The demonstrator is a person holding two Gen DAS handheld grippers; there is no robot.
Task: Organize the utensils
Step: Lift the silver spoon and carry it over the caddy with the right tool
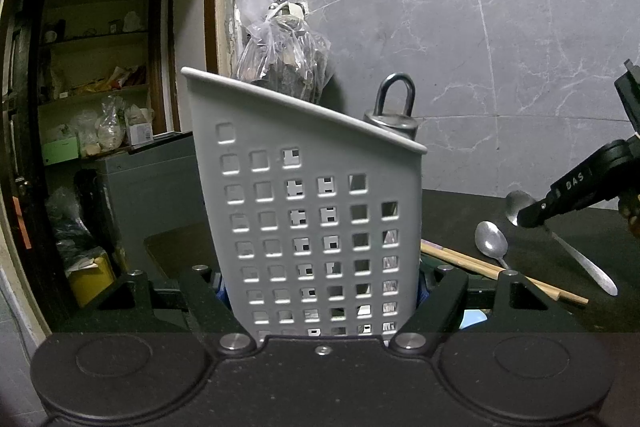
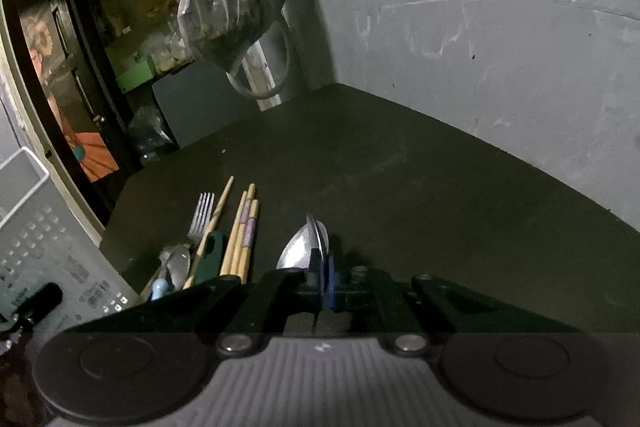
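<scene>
now spoon [image 2: 308,247] (pinched) in right gripper [image 2: 322,281]

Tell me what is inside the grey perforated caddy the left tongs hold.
Only a metal handle with a loop end rises above the grey perforated caddy rim. Its wall covers whatever else lies inside.

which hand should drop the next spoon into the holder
Right. The right gripper is already shut on a spoon, while the left gripper is clamped on the grey utensil holder, steadying it.
</scene>
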